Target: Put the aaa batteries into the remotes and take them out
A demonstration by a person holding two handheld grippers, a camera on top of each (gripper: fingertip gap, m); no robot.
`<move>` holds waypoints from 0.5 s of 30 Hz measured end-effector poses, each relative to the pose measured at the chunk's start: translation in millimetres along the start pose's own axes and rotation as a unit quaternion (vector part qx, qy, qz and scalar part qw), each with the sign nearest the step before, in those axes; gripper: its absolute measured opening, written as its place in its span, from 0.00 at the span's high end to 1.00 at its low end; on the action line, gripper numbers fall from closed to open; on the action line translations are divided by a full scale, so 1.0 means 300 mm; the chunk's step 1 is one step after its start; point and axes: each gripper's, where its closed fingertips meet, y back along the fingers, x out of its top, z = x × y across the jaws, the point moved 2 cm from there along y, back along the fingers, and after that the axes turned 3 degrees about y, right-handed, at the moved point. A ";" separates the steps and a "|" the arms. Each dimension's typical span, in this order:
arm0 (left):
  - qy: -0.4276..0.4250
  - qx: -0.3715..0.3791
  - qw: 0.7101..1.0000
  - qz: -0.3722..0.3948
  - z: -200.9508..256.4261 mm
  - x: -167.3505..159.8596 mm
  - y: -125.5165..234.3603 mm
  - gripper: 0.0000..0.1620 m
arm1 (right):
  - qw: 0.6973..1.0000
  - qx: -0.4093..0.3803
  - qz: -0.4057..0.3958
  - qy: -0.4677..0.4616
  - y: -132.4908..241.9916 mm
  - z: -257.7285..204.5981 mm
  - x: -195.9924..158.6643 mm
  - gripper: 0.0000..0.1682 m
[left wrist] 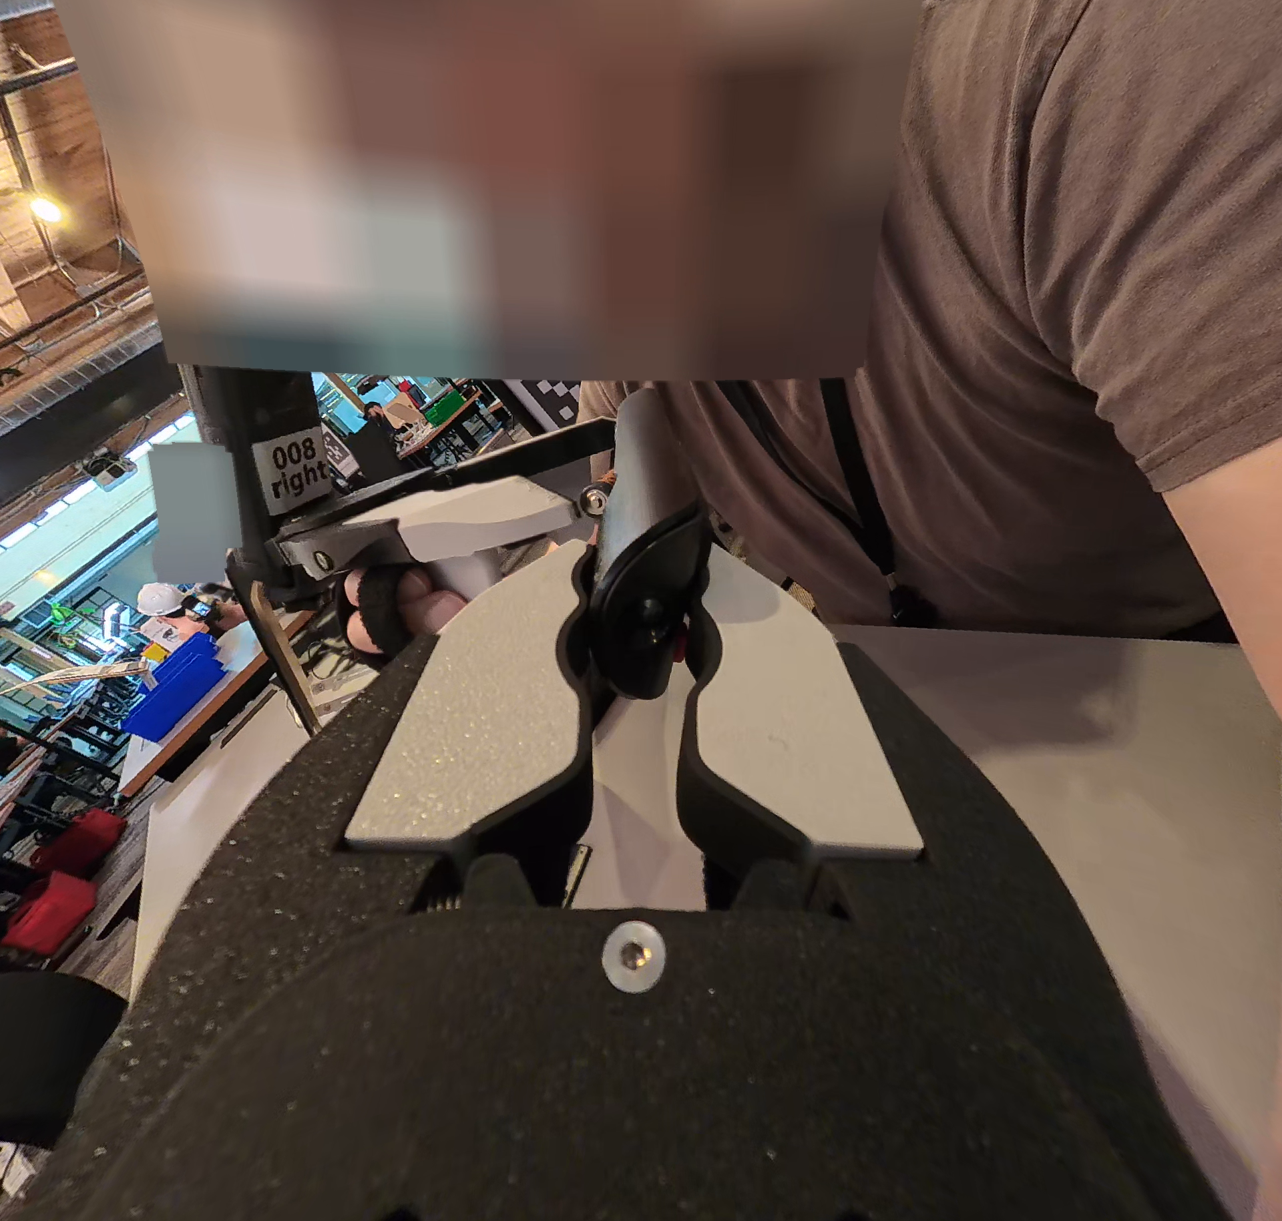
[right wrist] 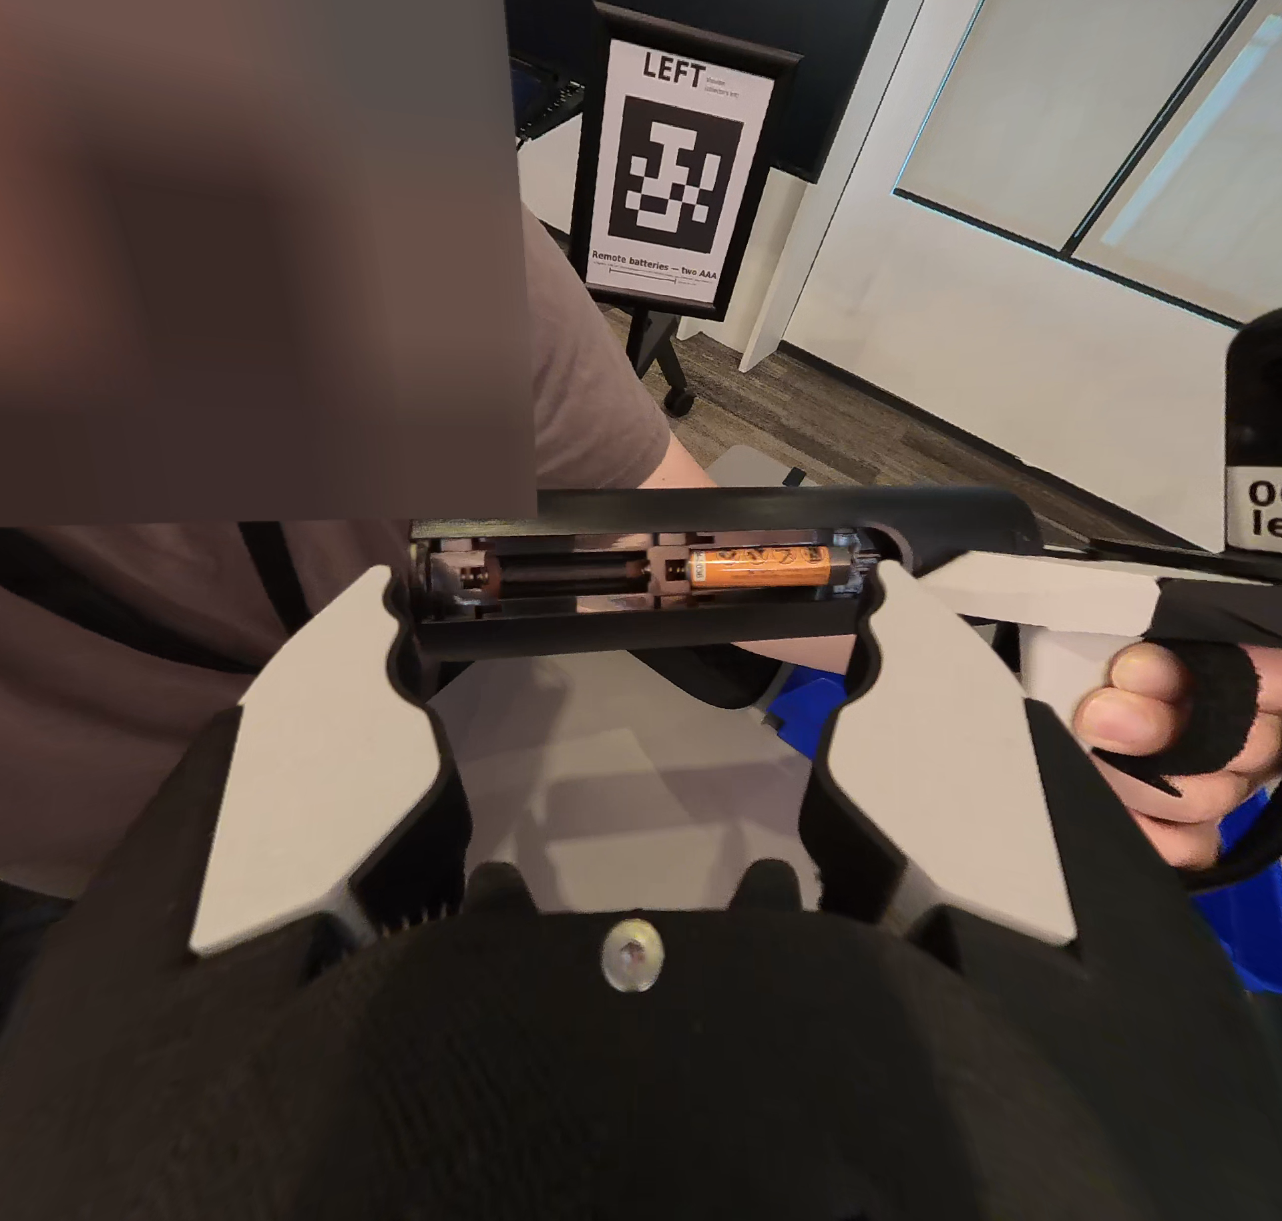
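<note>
the biggest risk here, as i judge it, is the remote twisting or slipping, because it is held up in the air rather than resting on the bench. the left gripper is pinched narrow on one end of the remote, and in its own view the black end of the remote sits clamped between the two white fingers. that is a small hold on a long thing, so any push on the far end could lever it round.

a second risk is the battery. one orange battery lies in the right-hand slot of the open compartment, and the left-hand slot is empty, its spring bare. if the remote tips with the open side down, the battery might drop out; if the right gripper reaches in crooked, it might jam the battery against the spring or knock it away.

the right gripper stands wide, its fingers spread almost the full length of the compartment, one tip near each end of it. it holds nothing. whether the tips touch the remote's edge or sit just in front of it, i cannot tell. to pick the battery it would need to narrow a good deal and line up over the right-hand slot.
</note>
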 end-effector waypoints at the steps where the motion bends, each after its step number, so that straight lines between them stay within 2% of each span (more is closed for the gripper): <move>1: -0.001 0.005 1.000 -0.001 -0.003 -0.002 0.001 0.86 | 1.000 0.001 -0.001 0.002 0.000 -0.003 -0.001 0.28; 15: 0.006 0.001 1.000 0.010 0.001 -0.014 0.005 0.86 | 1.000 -0.017 -0.016 0.011 -0.019 -0.005 -0.008 0.27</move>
